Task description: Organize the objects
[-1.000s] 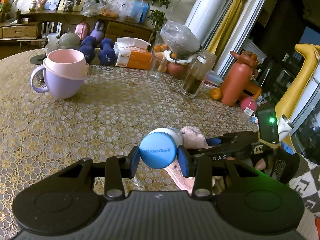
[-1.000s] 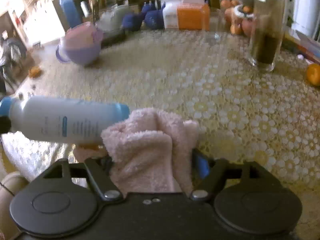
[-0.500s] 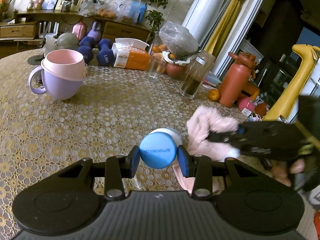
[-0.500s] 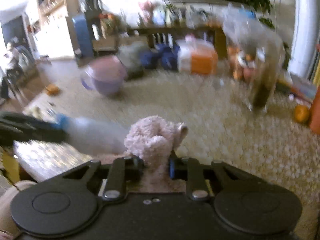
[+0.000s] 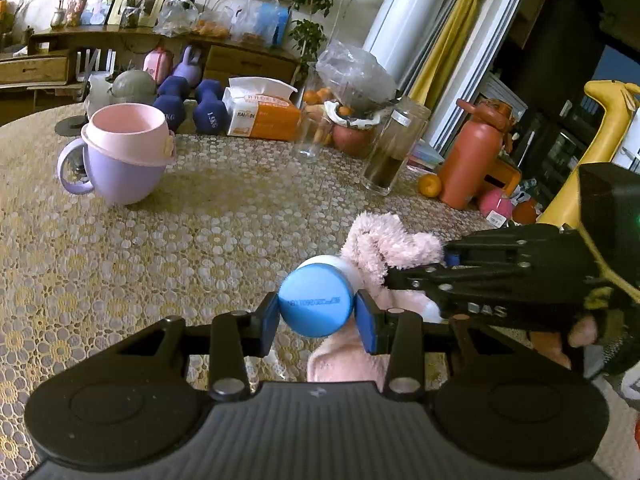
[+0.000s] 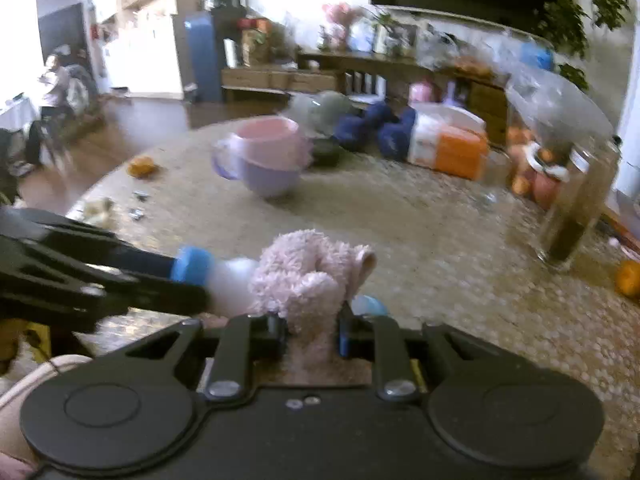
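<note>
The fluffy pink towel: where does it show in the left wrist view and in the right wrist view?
Left wrist view: the fluffy pink towel sits right of centre, beside the blue-capped white bottle, pinched by the right gripper coming in from the right.
Right wrist view: bottom centre, bunched between the fingers.
Shared landmark: the pink-and-lilac mug, upper left.
</note>
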